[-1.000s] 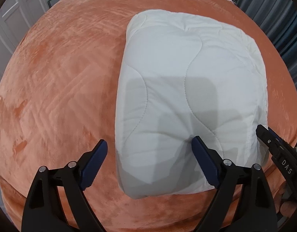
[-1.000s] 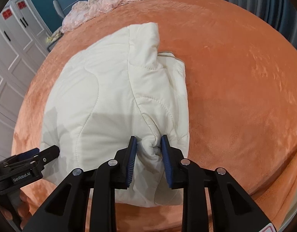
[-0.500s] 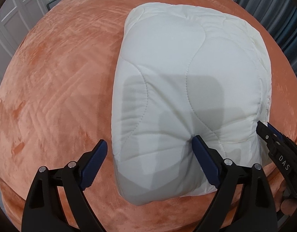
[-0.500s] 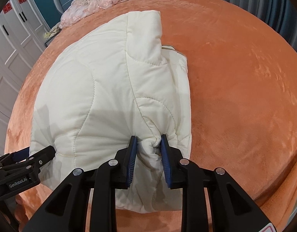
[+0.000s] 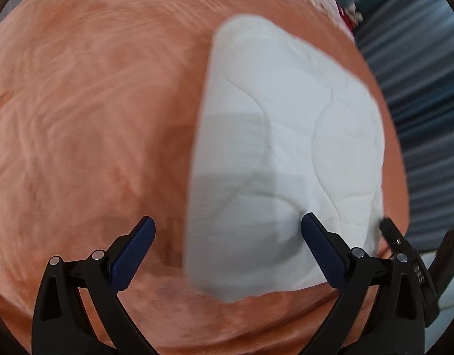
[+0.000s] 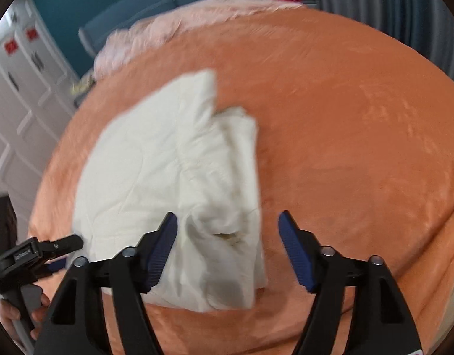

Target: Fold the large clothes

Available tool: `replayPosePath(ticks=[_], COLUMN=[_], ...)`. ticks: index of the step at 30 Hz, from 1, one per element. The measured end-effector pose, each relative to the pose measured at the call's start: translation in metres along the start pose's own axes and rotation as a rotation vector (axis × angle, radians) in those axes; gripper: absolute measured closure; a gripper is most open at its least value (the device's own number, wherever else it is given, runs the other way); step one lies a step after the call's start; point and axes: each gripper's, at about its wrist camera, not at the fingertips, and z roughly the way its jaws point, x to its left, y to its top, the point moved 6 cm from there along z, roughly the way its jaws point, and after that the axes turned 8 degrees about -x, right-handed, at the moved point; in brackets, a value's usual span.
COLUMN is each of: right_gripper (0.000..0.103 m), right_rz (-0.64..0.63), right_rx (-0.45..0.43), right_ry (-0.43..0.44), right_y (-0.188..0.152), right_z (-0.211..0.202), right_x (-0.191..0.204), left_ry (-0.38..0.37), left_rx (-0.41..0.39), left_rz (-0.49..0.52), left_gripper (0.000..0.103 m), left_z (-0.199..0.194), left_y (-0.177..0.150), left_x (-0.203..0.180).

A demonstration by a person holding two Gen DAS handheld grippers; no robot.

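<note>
While both grippers gape — folded quilted garment point(image 6: 173, 183) lies released.

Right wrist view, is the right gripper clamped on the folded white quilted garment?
No, the right gripper stands open, its jaws having just been opening, with the white quilted garment lying loose between them.

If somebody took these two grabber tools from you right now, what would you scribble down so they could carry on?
Left gripper: jaws wide open, just opened a bit further; nothing pinched, one finger over the near edge of the garment.
Right gripper: jaws have just sprung open off the bunched edge; the fabric sits between them, unpressed.
White quilted garment: folded into a compact block, lying on the orange bedcover near its front edge.
Done: the folds look made and both grips are off.
Left: probably only tidying the loose layers on the right side, if wanted.
</note>
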Motion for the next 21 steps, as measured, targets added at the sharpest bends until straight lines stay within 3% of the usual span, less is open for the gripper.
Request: replayPosePath(ticks=[5, 9, 21], right_gripper=[0.024, 0.023, 0.011], right_rz=[0.158, 0.266, 0.334], right_rx=[0.119, 0.204, 0.213], right_ry=[0.098, 0.170, 0.212], right_y=[-0.009, -0.022, -0.029], right_z=[0.025, 0.050, 0.081], right_x=[-0.020, -0.017, -0.012], left_ry=[-0.040, -0.037, -0.009], left_rx=[0.026, 0.046, 0.035], left_rz=[-0.032, 0.035, 0.042], left_gripper=[0.005, 0.005, 0.005], left_z=[0.008, 0.026, 0.049], left_y=[0.008, 0.011, 0.015], left_x=[0.003, -0.018, -0.033])
